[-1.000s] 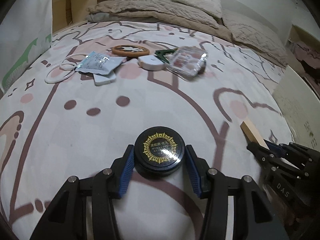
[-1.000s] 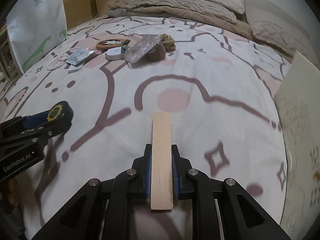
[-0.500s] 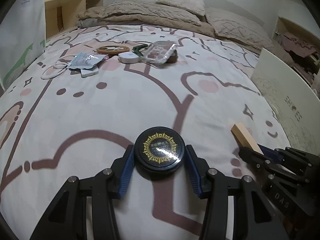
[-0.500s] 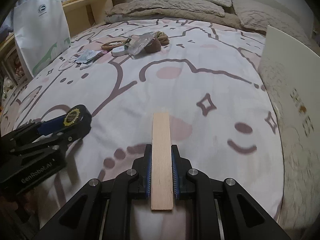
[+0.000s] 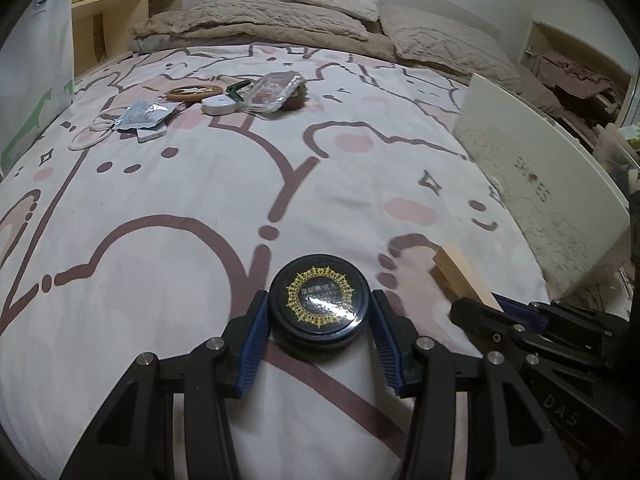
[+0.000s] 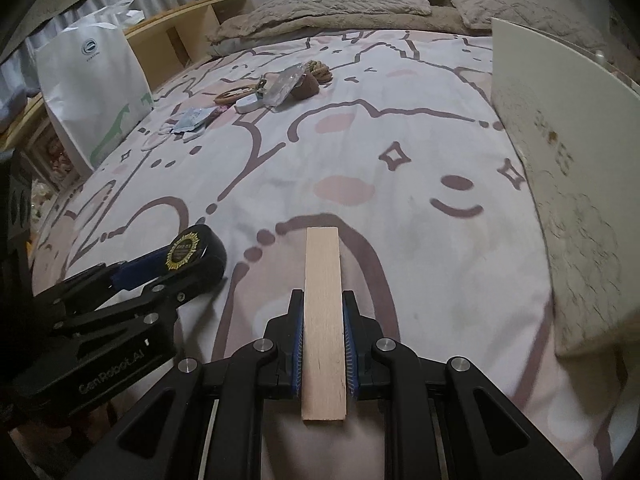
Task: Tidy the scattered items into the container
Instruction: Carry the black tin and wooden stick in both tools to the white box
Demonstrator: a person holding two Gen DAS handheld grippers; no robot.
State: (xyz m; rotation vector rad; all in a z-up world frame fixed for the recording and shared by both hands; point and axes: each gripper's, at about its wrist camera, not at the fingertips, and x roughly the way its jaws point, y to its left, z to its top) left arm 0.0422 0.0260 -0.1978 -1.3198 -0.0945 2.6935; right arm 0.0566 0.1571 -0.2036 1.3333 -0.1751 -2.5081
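Note:
A round black tin (image 5: 316,284) with a gold emblem sits between the blue pads of my left gripper (image 5: 318,306), which is shut on it above the patterned bedspread (image 5: 200,200). My right gripper (image 6: 323,300) is shut on a flat pale wooden strip (image 6: 322,256) that sticks out forward past the fingertips. Each gripper shows in the other's view: the right one (image 5: 476,304) low at the right with the strip (image 5: 460,272), the left one (image 6: 188,258) at the left with the tin (image 6: 185,247). A white box (image 6: 560,160) with faint lettering stands along the bed's right side (image 5: 540,184), close to both grippers.
Far back on the bed lie a clear plastic case (image 5: 274,90), a white round tape (image 5: 218,106), a wooden disc (image 5: 194,91), a blue-white packet (image 5: 142,116) and white rings (image 5: 90,136). A white paper bag (image 6: 92,88) stands at the left edge. Pillows and a blanket (image 5: 260,20) fill the head end.
Both grippers have travelled to the right across the bed with the tin and the strip still held. The pile of loose items has dropped back to the left and the white box has come closer.

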